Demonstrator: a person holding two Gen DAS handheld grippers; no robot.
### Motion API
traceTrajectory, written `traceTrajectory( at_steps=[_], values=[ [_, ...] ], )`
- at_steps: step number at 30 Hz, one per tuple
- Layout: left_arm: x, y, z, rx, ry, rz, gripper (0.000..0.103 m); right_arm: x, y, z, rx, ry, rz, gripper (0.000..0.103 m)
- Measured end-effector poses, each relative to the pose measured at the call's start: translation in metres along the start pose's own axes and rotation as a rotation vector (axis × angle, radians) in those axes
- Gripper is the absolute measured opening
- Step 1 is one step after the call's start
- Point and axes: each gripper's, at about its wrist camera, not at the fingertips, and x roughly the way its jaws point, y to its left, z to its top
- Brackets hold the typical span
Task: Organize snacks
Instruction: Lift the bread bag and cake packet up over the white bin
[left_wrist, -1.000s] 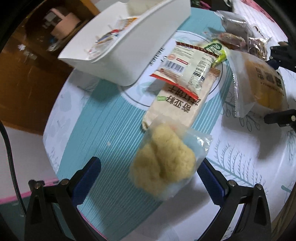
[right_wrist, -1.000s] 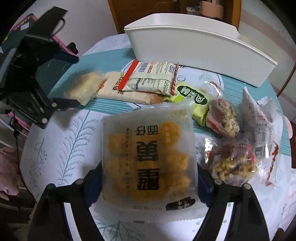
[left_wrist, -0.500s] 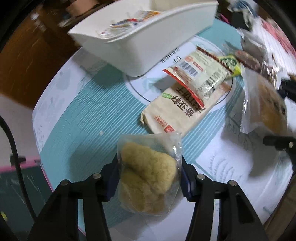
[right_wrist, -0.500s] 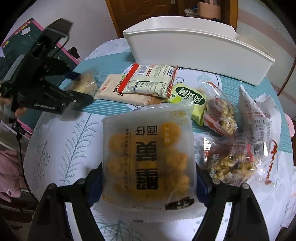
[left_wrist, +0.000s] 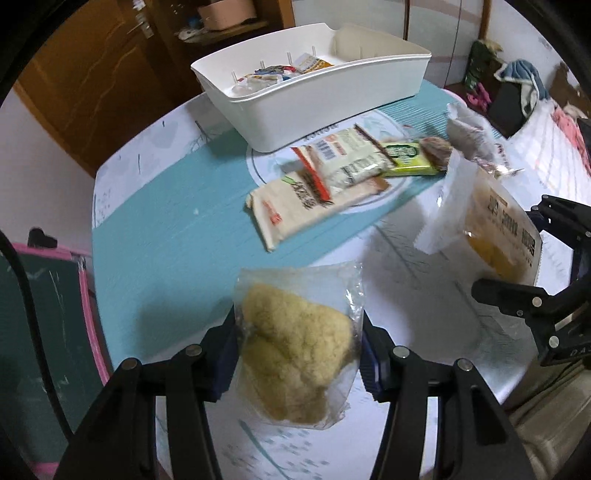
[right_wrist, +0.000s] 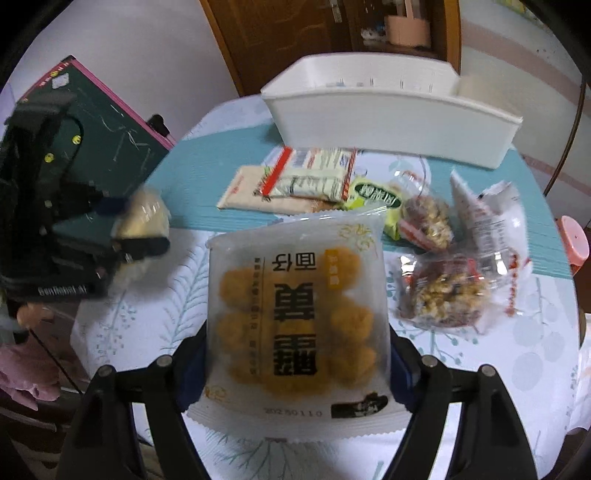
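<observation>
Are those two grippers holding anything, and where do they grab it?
Left gripper clamps the clear bag of pale crumbly cake by its sides. Right gripper grips the bag of golden puffs by its side edges.

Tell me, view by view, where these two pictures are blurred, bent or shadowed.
Left wrist view: the bag of pale puffs is soft with motion blur, the white bin bows from the fisheye lens, and a shadow lies on the tablecloth left of the bag. Right wrist view: the left gripper is smeared, while the printed snack bag stays readable.
</observation>
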Motion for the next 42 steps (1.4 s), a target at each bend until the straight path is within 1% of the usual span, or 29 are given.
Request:
traceTrajectory(
  at_steps=[3, 7, 10, 16, 21, 26, 30, 33, 37, 42],
  values=[
    [-0.016, -0.014, -0.007, -0.004, -0.013, -0.002, 0.054, -0.016, 0.002, -0.003, -0.004, -0.027, 0.0, 0.079],
    [-0.039, -0.026, -0.004, -0.001, -0.053, 0.006, 0.054, -0.039, 0.003, -0.007, 0.003, -0.069, -0.001, 0.079],
    [-0.061, -0.029, 0.004, -0.015, -0.092, 0.002, 0.054, -0.055, -0.001, -0.004, 0.012, -0.103, -0.005, 0.079],
    [-0.108, -0.031, 0.029, -0.049, -0.187, 0.011, 0.054, -0.095, -0.011, 0.02, 0.027, -0.211, -0.028, 0.079],
    [-0.144, -0.022, 0.061, -0.093, -0.277, 0.039, 0.054, -0.132, -0.021, 0.052, 0.031, -0.313, -0.07, 0.079],
    [-0.179, -0.003, 0.097, -0.157, -0.38, 0.077, 0.054, -0.163, -0.027, 0.091, 0.024, -0.407, -0.129, 0.079],
    [-0.199, 0.013, 0.124, -0.225, -0.432, 0.073, 0.054, -0.19, -0.03, 0.12, 0.032, -0.496, -0.142, 0.079],
    [-0.205, 0.024, 0.146, -0.268, -0.434, 0.057, 0.054, -0.206, -0.033, 0.142, 0.041, -0.547, -0.139, 0.079],
    [-0.205, 0.031, 0.172, -0.288, -0.424, 0.063, 0.054, -0.222, -0.032, 0.171, 0.047, -0.607, -0.12, 0.08],
    [-0.196, 0.036, 0.206, -0.294, -0.418, 0.053, 0.054, -0.225, -0.039, 0.206, 0.052, -0.649, -0.129, 0.08]
  ],
)
